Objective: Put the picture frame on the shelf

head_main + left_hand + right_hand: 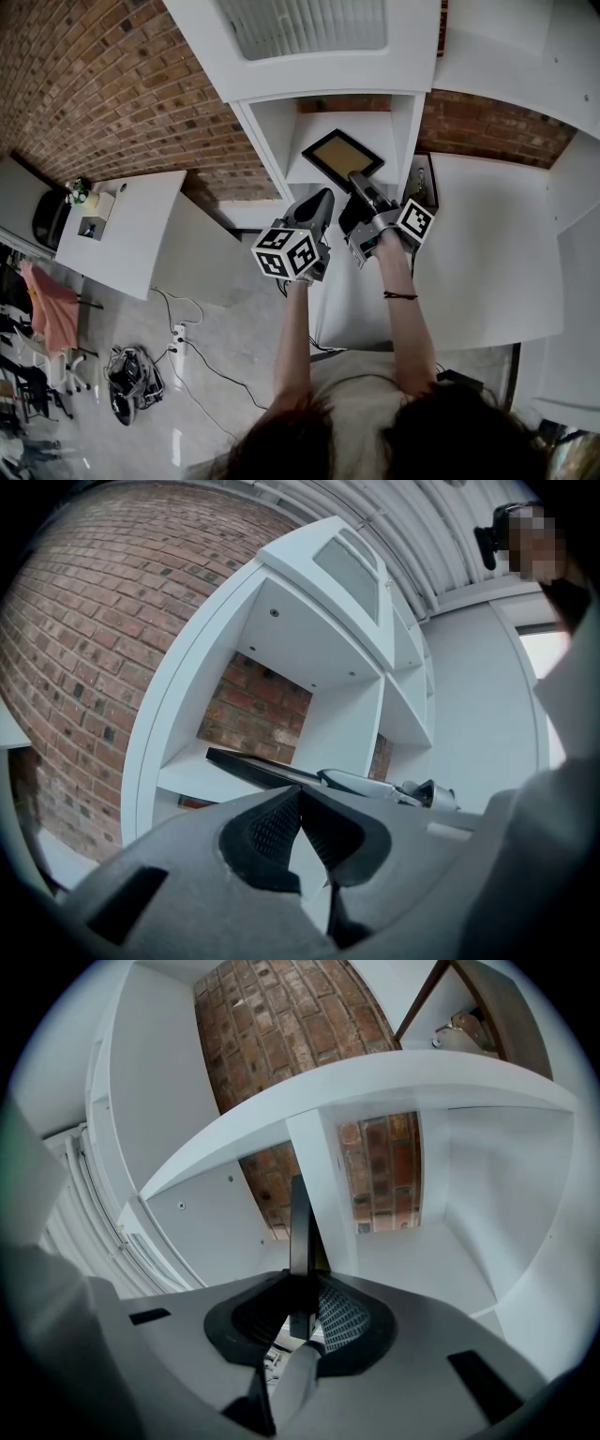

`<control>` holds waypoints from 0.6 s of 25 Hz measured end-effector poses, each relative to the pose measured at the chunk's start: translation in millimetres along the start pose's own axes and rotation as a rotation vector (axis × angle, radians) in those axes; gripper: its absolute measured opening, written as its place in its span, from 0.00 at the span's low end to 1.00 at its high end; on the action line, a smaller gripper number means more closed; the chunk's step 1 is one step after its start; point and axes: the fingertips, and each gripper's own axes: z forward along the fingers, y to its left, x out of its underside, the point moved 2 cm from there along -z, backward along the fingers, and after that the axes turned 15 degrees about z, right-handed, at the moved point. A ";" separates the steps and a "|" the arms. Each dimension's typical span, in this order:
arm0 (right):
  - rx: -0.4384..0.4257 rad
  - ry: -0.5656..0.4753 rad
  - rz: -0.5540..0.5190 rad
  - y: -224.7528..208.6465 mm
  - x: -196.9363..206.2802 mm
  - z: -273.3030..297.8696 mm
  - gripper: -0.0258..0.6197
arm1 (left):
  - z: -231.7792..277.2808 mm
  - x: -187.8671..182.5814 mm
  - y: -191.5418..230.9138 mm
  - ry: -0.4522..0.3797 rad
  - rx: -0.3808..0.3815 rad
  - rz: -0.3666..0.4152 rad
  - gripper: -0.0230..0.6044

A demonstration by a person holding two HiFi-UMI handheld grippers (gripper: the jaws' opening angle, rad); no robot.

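Note:
The picture frame [342,157], black-edged with a tan inside, hangs tilted in the open compartment of the white shelf [405,122]. My right gripper [358,180] is shut on its near edge. In the right gripper view the frame [300,1227] stands edge-on between the ribbed pads [345,1316], above the compartment floor. My left gripper [322,197] hovers just left of it, shut with nothing in it. Its pads [272,825] meet at the tips. From the left gripper view the frame [258,764] shows as a dark slab over the shelf board, with the right gripper [380,786] behind it.
A brick wall [112,84] backs the shelf. A wooden-framed box with a bottle [420,183] stands on the white cabinet top [487,262] at the right. At the left are a small white table [131,230] with a plant, cables [183,337] and a bag on the floor.

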 end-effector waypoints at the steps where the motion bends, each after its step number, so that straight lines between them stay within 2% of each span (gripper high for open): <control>1: 0.004 -0.001 0.000 -0.1 0.0 -0.1 0.16 | 0.2 0.3 -0.2 0.002 0.000 0.001 0.05; 15: 0.047 -0.016 -0.007 -6.7 0.5 -2.8 0.15 | -4.9 5.5 0.1 0.012 0.001 -0.007 0.05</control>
